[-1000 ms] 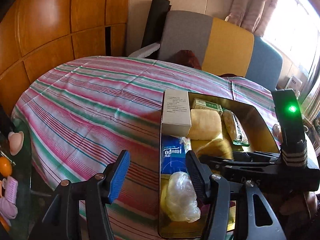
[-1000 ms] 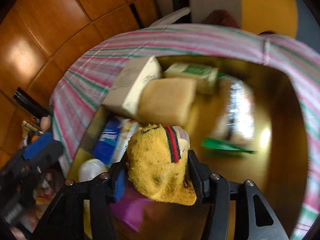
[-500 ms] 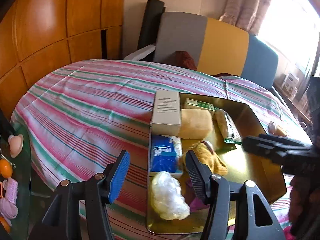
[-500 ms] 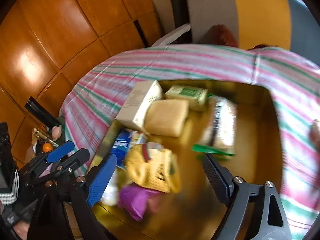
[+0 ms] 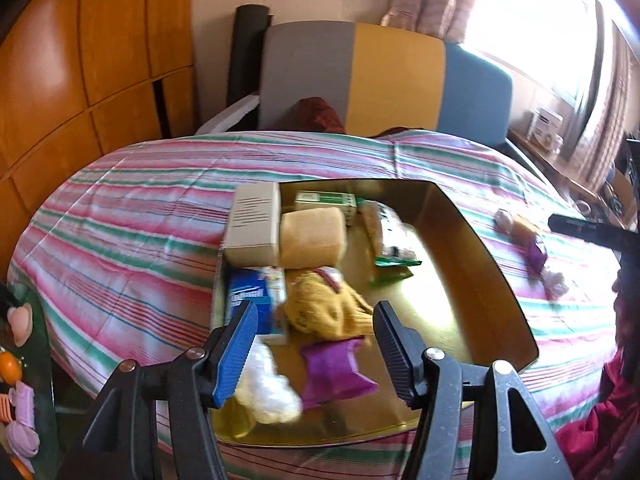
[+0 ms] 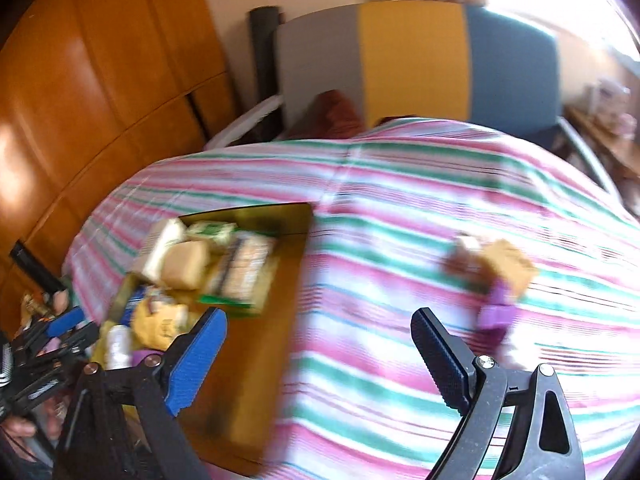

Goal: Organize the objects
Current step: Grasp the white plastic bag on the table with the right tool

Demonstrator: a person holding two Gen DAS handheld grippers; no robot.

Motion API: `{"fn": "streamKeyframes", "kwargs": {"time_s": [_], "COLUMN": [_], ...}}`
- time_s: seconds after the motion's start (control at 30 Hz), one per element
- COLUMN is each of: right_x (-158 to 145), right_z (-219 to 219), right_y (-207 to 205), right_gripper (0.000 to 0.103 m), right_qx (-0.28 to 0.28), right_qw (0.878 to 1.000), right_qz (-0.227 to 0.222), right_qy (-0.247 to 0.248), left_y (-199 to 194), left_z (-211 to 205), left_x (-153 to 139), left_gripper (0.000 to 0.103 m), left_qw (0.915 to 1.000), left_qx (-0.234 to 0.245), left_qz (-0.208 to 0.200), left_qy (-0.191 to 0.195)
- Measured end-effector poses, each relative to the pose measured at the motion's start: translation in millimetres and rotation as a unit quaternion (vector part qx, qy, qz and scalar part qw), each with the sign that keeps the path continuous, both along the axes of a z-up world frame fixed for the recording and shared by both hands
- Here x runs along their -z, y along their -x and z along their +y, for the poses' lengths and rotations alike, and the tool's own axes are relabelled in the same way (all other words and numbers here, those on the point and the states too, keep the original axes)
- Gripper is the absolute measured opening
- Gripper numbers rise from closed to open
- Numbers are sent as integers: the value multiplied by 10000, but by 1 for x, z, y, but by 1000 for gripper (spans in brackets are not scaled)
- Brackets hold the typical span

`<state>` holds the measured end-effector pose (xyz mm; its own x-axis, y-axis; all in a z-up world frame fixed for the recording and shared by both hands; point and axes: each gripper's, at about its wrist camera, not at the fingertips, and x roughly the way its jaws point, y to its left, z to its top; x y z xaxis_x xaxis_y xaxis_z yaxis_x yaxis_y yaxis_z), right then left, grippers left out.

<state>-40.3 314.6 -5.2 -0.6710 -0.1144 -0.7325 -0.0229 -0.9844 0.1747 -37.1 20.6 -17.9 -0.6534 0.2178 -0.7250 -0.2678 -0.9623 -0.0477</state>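
A: Where is the yellow sock?

B: In the gold tray, near its front left part, lying loose. Its long axis runs from about ten o'clock to four o'clock in the left wrist view, with the red-striped cuff toward the far end.

A: What lies around it?

B: A purple packet touches it at six o'clock, a blue tissue pack sits just beside it at nine, and a white plastic wad lies at seven. At twelve o'clock there is a tan sponge, with a beige box to its left, pointing away along the tray's left wall. A green-edged snack packet lies at one o'clock, lengthwise too.

A: And the grippers?

B: The left gripper hovers over the tray's front, jaws parting, nothing pressed between them. The right gripper is over the striped bedspread right of the tray, jaws widening, empty.

A: Anything outside the tray?

B: A blurred cluster of small things on the bedspread, at one o'clock from the right gripper.
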Motion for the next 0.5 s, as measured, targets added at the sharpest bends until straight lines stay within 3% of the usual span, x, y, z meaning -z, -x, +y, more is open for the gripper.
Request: {"fn": "streamKeyframes", "kwargs": {"time_s": [0.3, 0.43, 0.5], "right_x": [4, 27, 43], "right_z": [113, 173, 203], "right_y": [-25, -39, -44], "right_gripper": [96, 96, 96], "right_qx": [1224, 2122, 2707], "right_qw": [9913, 9771, 9618], "right_qz": [49, 26, -355], "right_qy": [-476, -177, 217], "left_y": [-11, -13, -13], "left_z": [49, 78, 94], "left_x": [-7, -10, -10], "left_gripper": [61, 61, 61], "left_qw": [9979, 9955, 9940], "left_qx": [559, 838, 988], "left_qz": [95, 167, 169], "left_qy": [298, 408, 426]}}
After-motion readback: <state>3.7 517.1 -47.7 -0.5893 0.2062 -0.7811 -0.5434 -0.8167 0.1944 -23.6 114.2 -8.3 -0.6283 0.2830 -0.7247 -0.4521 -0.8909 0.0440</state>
